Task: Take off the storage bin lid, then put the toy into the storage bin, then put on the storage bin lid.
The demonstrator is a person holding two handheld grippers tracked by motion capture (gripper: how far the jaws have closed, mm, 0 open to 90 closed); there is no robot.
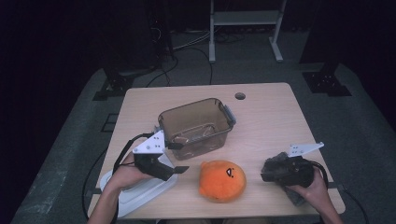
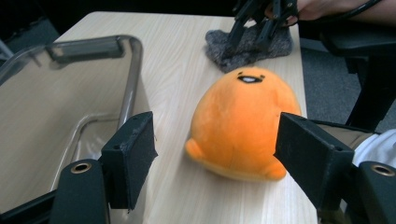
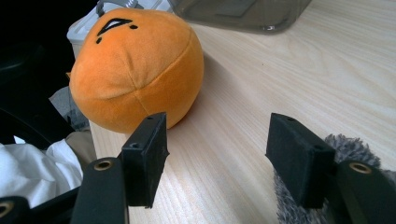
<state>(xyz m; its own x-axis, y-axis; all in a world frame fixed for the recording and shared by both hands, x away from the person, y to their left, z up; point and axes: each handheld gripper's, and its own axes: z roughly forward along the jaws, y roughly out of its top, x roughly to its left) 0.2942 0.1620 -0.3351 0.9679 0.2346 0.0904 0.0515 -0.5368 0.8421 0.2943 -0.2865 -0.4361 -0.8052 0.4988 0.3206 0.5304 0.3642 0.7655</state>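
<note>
Plush toy [image 1: 222, 180], orange and round with a small stitched face, sits on the pale wooden surface [image 1: 266, 116] near the person's edge, between two hand-held grippers and gripped by neither. The left gripper [image 1: 180, 169] hovers just to its left, pointing toward it; in the left gripper view its black fingers [image 2: 130, 156] stand spread with nothing pressed between them, the toy [image 2: 243, 123] lying just ahead, framed by the gap. The right gripper [image 1: 266, 173] rests on the other side above a grey fuzzy cloth [image 1: 295, 197] at the surface's near right corner; in the right gripper view its fingers [image 3: 145, 156] are likewise apart and pinching nothing, the cloth [image 3: 345, 151] beside and beneath the right finger and the toy [image 3: 137, 65] off to the left. Behind the toy stands a clear brown plastic bin [image 1: 196, 126], open-topped, with nothing visible inside it. A white lid-like tray [image 1: 140, 193] lies under the left forearm at the near left edge. Judging by the layout, the work looks to be barely under way: the toy is out on the surface, not in the bin, and no grasp is made. What seems left is closing on the toy, lifting it and placing it, perhaps with the cloth to follow.
</note>
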